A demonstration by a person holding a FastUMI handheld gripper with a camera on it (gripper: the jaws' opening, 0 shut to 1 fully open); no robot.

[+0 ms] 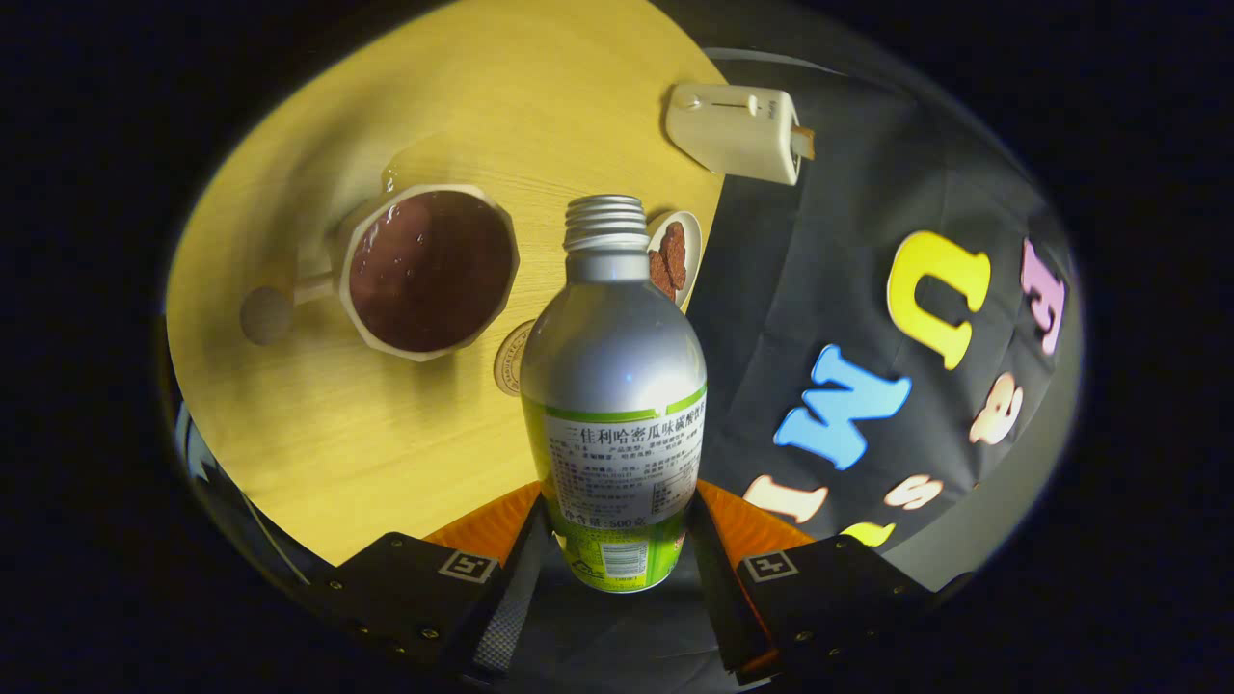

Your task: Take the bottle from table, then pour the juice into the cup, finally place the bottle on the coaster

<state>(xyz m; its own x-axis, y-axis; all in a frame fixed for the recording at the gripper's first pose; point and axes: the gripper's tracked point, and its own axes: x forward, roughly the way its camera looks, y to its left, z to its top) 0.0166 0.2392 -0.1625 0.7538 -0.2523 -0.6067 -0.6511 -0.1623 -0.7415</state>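
Observation:
My gripper [617, 540] is shut on a silver bottle [617, 386] with a green and white label, both fingers pressing its lower body. The bottle's threaded neck has no cap and points away from me, held above the round wooden table [318, 434]. Beyond the fingers and to the left stands a white cup [429, 272] with a handle, full of dark juice. A round cork coaster [511, 359] lies on the table between the cup and the bottle, mostly hidden behind the bottle.
A small white dish [675, 255] with brown snacks sits just past the bottle's neck. A white box-shaped device [735, 130] rests at the table's far edge. The table's rim runs right behind the bottle, with the booth wall beyond it.

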